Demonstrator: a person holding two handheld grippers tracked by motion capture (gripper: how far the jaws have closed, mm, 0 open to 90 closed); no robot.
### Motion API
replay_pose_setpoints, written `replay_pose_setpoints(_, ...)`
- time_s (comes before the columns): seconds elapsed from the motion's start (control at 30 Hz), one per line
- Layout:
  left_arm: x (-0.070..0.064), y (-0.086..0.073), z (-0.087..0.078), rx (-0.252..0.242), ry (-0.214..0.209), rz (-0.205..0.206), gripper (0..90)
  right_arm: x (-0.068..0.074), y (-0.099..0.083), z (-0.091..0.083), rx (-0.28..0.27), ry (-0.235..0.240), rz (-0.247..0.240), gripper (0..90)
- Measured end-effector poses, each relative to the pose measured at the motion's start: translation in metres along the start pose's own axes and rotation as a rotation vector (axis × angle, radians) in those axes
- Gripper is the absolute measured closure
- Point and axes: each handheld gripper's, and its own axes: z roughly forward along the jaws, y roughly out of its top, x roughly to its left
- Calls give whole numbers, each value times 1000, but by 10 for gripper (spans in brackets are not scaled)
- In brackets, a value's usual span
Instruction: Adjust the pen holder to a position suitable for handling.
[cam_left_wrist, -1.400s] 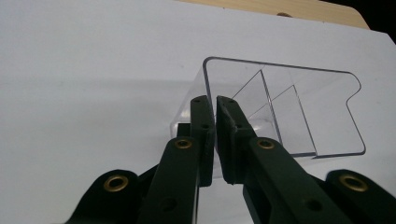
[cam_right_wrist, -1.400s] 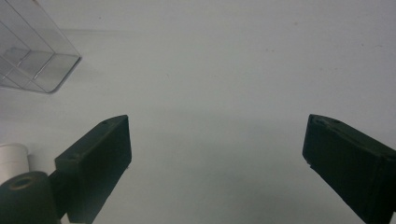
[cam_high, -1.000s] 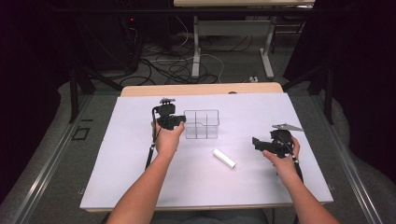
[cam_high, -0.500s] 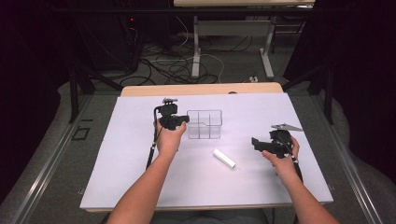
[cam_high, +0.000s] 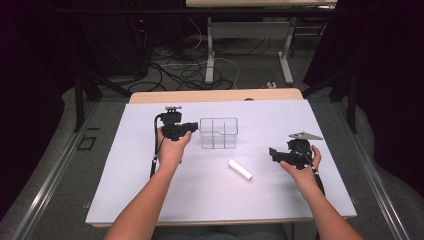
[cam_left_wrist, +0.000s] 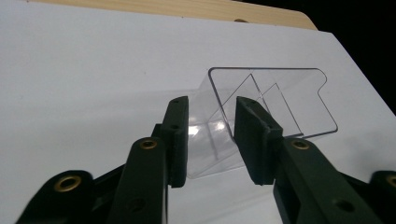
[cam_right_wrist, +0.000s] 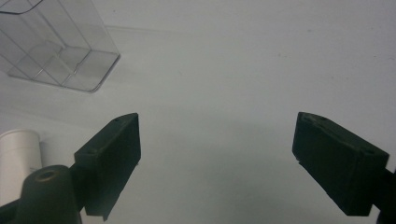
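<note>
Currently find the left gripper (cam_high: 192, 127) at the left end of the clear bin (cam_high: 218, 133), jaws narrowed to a small gap and straddling the bin's end wall near a corner. See no firm contact of pads with plastic in the left gripper view, so log as not yet clamped. Find the right gripper (cam_high: 272, 152) spread wide, holding nothing, hovering over the table (cam_high: 150, 200) just right of the white tube (cam_high: 240, 170).

Locate the bin upright on the white surface, about mid-table toward the far side, well apart from the tube and from the right gripper.

Risks (judgement only):
- Expect slip on closing: thin, smooth wall, purchase only at one corner.
- Expect pivoting or tipping of a light bin on any lift from one end.
- Expect a shove instead of a grip with one pad meeting the wall first.
- Suspect wall flex under a hard squeeze.

Orientation: read the bin's long axis as running left to right across the table, mouth up, dividers crossing the short way. Read the tube as lying flat, long axis diagonal, far-left to near-right.
</note>
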Motion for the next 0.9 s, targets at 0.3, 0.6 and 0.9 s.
replay_pose_setpoints(0.3,10,-11,-16,-67,3,69,471,7,5,-4,0,20,-58,246)
replay_pose_setpoints(0.6,21,-27,-33,-117,-39,98,362,12,12,-8,52,61,-114,307)
replay_pose_setpoints(0.9,30,-45,-47,-136,11,207,310,19,20,-7,131,154,-174,321)
